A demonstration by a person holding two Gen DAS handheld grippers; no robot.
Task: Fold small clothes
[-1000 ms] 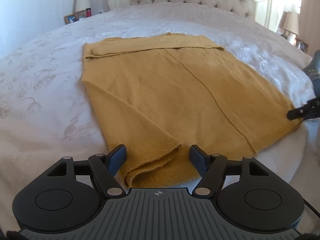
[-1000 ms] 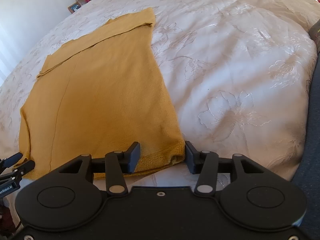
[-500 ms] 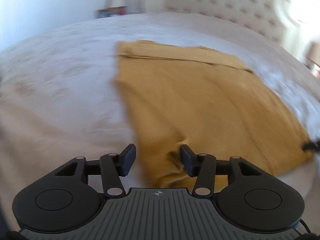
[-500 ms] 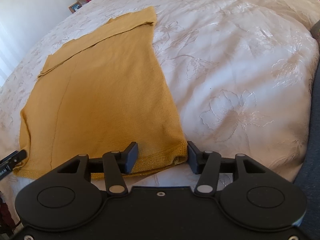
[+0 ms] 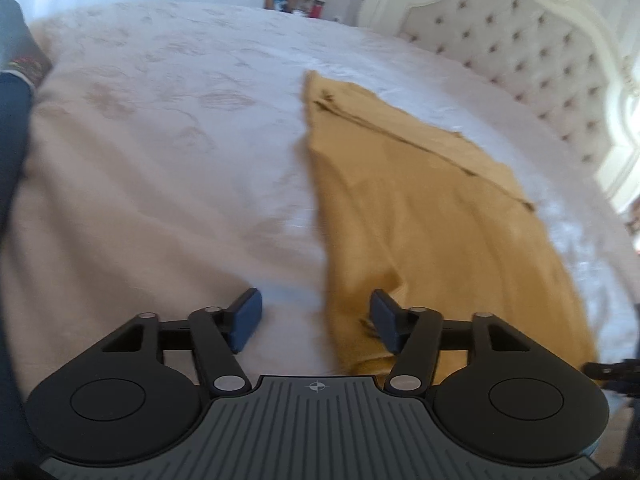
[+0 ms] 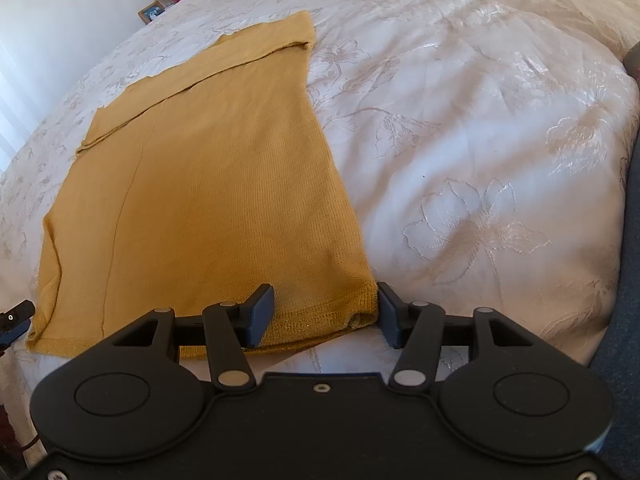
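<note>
My left view is smeared with motion blur, so the yellow garment's (image 5: 432, 216) weave and the bedspread's (image 5: 160, 152) pattern are lost. My left tool's (image 5: 316, 320) body hides the garment's near hem there. The bedside items (image 6: 164, 4) are too small to identify.

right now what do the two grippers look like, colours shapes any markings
The left gripper has dark blue pads on black linkage arms with silver pivot pins, two round black housings and a grey ribbed plate bearing a small crosshair mark. The right gripper is alike, but its middle plate is plain black with screws. No cable shows clearly.
</note>
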